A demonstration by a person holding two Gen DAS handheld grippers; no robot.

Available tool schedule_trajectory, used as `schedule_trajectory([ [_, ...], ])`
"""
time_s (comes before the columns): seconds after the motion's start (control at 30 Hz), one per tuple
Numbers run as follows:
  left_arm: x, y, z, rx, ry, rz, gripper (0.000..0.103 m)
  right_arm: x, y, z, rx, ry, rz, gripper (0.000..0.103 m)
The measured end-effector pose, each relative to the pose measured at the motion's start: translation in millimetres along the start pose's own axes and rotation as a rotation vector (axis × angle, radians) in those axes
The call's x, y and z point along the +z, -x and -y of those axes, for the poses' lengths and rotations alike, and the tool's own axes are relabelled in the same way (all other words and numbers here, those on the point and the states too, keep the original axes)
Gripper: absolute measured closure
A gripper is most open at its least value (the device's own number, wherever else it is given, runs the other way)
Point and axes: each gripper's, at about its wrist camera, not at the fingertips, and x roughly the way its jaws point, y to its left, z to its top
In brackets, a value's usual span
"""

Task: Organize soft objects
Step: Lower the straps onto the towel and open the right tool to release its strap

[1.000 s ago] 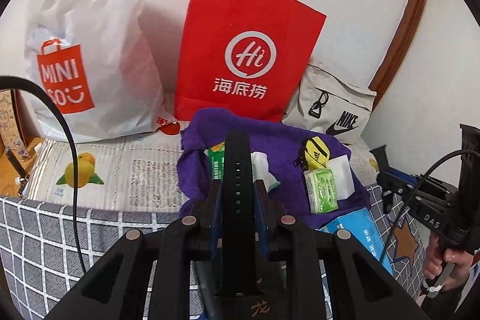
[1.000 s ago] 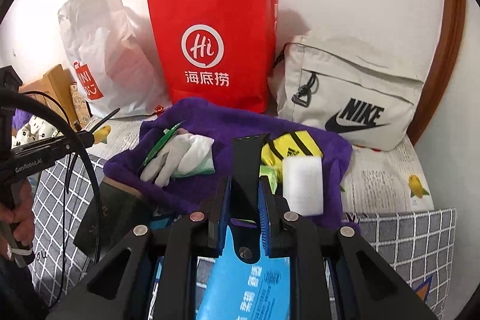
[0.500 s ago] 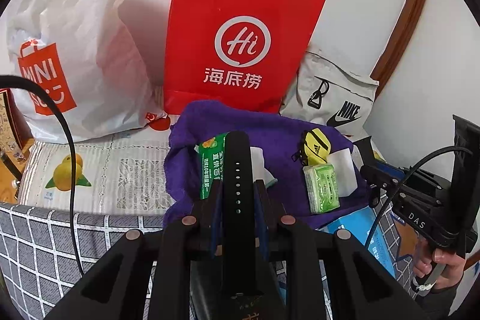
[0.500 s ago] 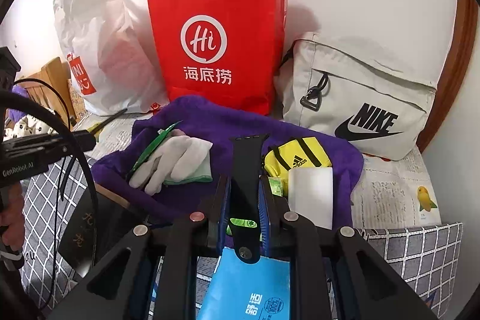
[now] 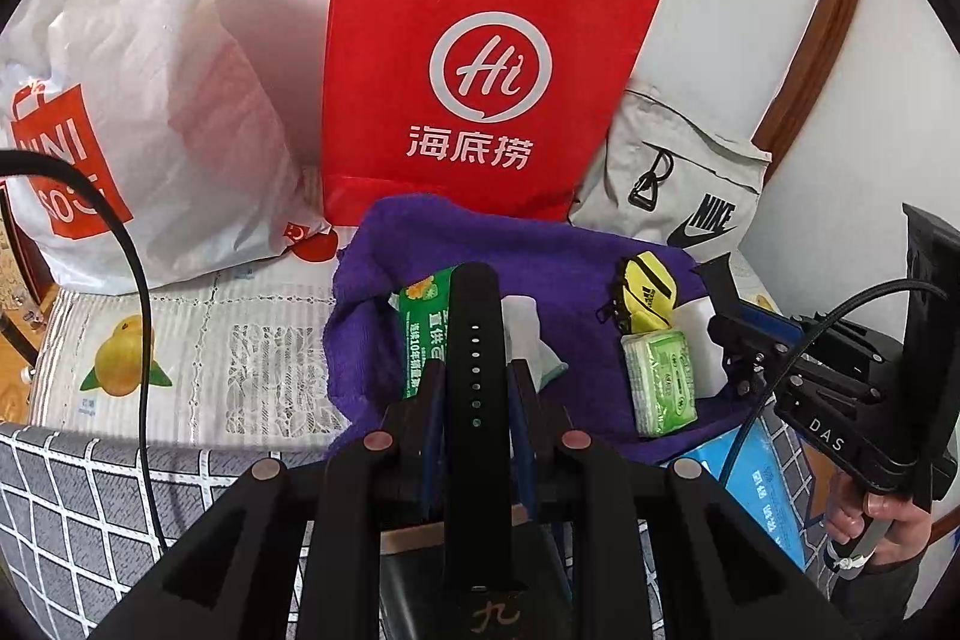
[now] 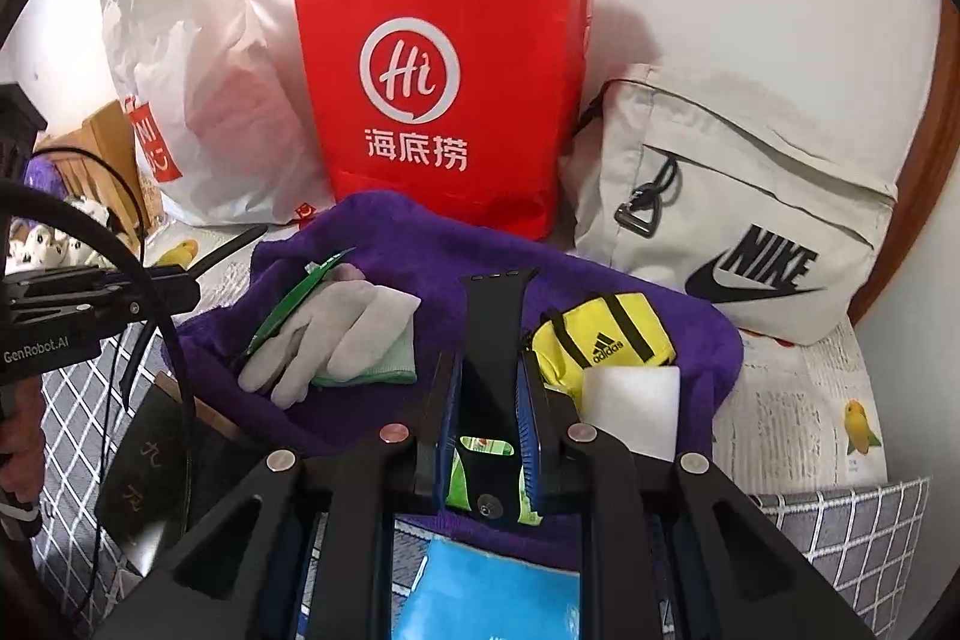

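My left gripper (image 5: 474, 388) is shut on a long black watch strap with holes (image 5: 474, 340), held upright over the purple towel (image 5: 540, 250). My right gripper (image 6: 489, 382) is shut on a shorter black strap piece (image 6: 492, 316) above the same towel (image 6: 420, 244). On the towel lie a grey glove (image 6: 342, 328), a green packet (image 5: 423, 328), a yellow Adidas pouch (image 6: 600, 334), a white sponge (image 6: 630, 400) and a green tissue pack (image 5: 660, 382).
A red paper bag (image 5: 480, 58) stands against the wall behind the towel, a white Miniso bag (image 5: 138, 130) to its left, a beige Nike bag (image 6: 738, 202) to its right. A blue pack (image 6: 486, 592) and a dark box (image 6: 150, 460) lie near the front.
Both grippers have moved forward and closer to the towel and the bags, each still holding its strap. The items on the towel have not moved.
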Motion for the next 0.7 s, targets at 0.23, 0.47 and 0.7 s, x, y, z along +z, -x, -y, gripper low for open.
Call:
schedule_trajectory([
  [0.23,3,-7,-8,0.013,0.009,-0.005,0.083,7,-23,-17,0.037,0.041,-0.027,0.084],
  [0.47,4,-13,-16,0.011,0.019,-0.013,0.083,7,-49,-38,0.06,0.092,-0.08,0.084],
  [0.7,6,-20,-22,0.024,0.024,-0.033,0.083,4,-70,-49,0.063,0.119,-0.129,0.084],
])
